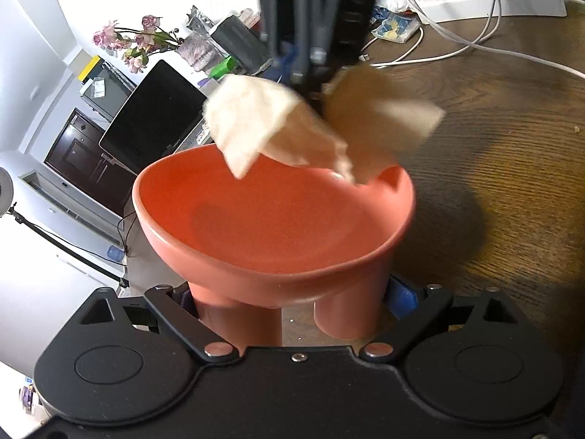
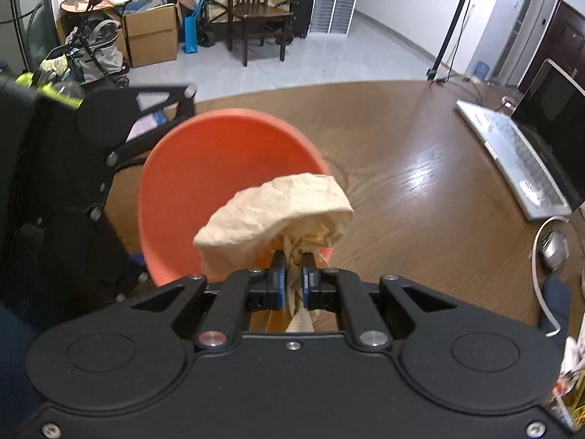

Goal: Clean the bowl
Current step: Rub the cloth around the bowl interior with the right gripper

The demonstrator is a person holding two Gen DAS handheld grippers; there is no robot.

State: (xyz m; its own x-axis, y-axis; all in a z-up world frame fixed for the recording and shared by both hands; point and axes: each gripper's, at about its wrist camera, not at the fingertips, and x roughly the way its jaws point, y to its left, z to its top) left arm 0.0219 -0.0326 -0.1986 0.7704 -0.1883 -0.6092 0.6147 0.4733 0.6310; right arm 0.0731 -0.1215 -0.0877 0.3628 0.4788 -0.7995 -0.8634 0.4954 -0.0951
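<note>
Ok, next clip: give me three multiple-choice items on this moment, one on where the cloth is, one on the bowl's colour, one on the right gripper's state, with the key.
1. Where is the cloth?
A. Flat on the table
B. Over the bowl's rim, held in the right gripper
C. Draped on the laptop

2. What colour is the bowl?
A. White
B. Blue
C. Orange-red

3. How is the right gripper?
A. Shut on the cloth
B. Wide open, nothing in it
C. Shut on the bowl's leg

Key: 1 B, the cloth hangs from the jaws above the bowl's rim. 2 C, both views show an orange-red bowl. 3 A, its blue pads pinch the bunched cloth, while the left gripper straddles the bowl's legs.
</note>
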